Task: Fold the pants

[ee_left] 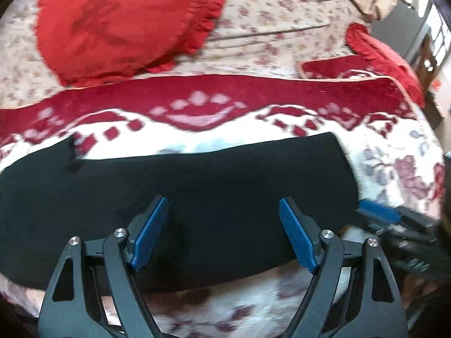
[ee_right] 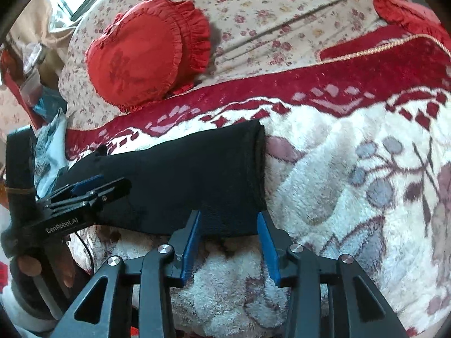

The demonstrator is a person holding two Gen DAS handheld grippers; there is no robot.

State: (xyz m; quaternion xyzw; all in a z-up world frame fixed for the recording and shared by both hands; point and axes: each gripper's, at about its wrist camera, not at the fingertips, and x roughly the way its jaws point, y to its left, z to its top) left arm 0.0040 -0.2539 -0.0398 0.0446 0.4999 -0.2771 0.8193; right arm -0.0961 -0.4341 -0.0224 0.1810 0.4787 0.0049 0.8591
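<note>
Left wrist view shows the black pants (ee_left: 180,205) lying flat as a long folded band across a fleecy white blanket (ee_left: 225,309) with a red patterned border, which covers a bed. Their straight right end (ee_left: 342,166) sits near the middle-right of the picture, and a small dark tab (ee_left: 73,152) sticks up from the far edge at the left. The left gripper (ee_left: 222,211) hangs over the near half of the pants with its jaws spread wide, blue pads (ee_left: 153,231) apart and nothing between them. In the right wrist view the pants (ee_right: 174,180) run from the left side to a squared-off end (ee_right: 260,169) near the centre. The right gripper (ee_right: 229,219) is at the near right corner of the pants, its jaws parted at a moderate width with the tips over the fabric's edge; whether the pads (ee_right: 266,242) touch the cloth cannot be told. The left gripper (ee_right: 93,188) appears there from the side, low over the left part of the pants. Beyond the blanket lies a floral sheet (ee_left: 267,14), with a round red frilled cushion (ee_left: 124,25) to the left and a second red cushion (ee_left: 386,59) at the right.
</note>
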